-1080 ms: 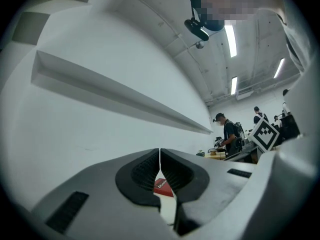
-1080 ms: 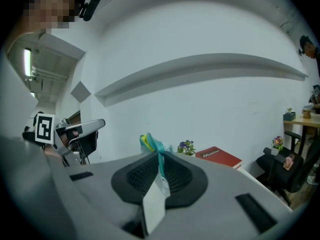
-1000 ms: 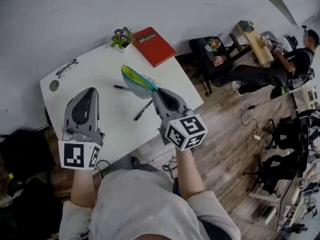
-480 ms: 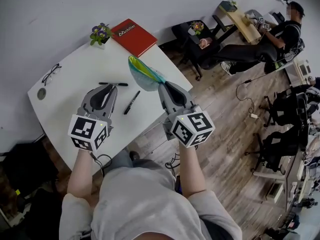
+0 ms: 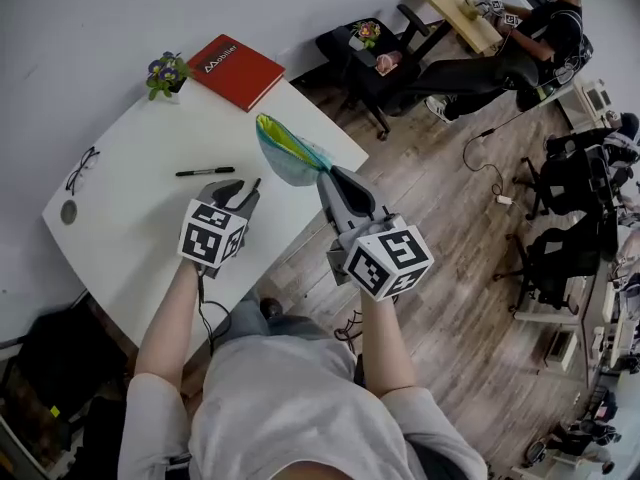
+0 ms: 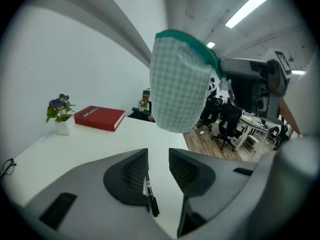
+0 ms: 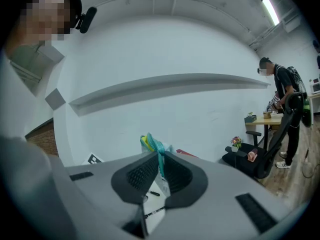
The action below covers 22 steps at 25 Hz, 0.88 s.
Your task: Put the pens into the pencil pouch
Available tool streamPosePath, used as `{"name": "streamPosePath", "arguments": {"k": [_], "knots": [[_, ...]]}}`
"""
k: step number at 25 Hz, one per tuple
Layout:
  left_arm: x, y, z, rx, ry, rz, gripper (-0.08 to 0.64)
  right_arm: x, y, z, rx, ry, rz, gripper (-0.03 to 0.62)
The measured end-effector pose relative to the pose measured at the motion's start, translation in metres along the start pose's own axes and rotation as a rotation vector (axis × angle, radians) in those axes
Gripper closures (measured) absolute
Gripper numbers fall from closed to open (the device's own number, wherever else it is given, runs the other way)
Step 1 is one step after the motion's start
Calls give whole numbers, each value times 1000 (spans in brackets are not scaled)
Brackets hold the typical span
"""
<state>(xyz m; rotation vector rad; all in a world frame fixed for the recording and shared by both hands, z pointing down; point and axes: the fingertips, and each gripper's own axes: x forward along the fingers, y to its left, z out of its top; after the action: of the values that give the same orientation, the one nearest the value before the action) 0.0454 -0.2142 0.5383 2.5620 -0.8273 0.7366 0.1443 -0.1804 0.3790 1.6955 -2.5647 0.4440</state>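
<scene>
My right gripper is shut on one edge of the green and yellow pencil pouch and holds it up above the white table's right edge. The pouch's edge runs down between the right gripper's jaws. In the left gripper view the checked pouch hangs just ahead. My left gripper is down at a black pen near that edge. The pen lies between the jaws, against the left one, and the left gripper is open. A second black pen lies further in.
A red book and a small potted plant sit at the table's far corner. Glasses lie at its left side. Beyond the table is wooden floor with office chairs and a person at a desk.
My left gripper has moved right and forward onto the pen near the table's edge, and its jaws have narrowed around it. The right gripper still holds the pouch up.
</scene>
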Motion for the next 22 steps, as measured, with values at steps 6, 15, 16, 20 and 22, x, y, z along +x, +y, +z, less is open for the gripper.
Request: {"name": "streamPosePath", "arguments": {"k": [6,15,16,20,22], "knots": [[46,9,-27,38,179,24,448,-4,-6,-5,18,5,-18,540],[91,27,-50,83,344,40,442,-3,-15,-9,33,6,-52,540],[94,28,-54,84,368,40,442,-4,-16,-10,32,10,-56,540],[106,32,-67,82,447,49,442,-6,-20,-15,33,24,-73,540],[113,32,-69,100,463,49,442,-6,-23,-18,36,27,-80,540]]}}
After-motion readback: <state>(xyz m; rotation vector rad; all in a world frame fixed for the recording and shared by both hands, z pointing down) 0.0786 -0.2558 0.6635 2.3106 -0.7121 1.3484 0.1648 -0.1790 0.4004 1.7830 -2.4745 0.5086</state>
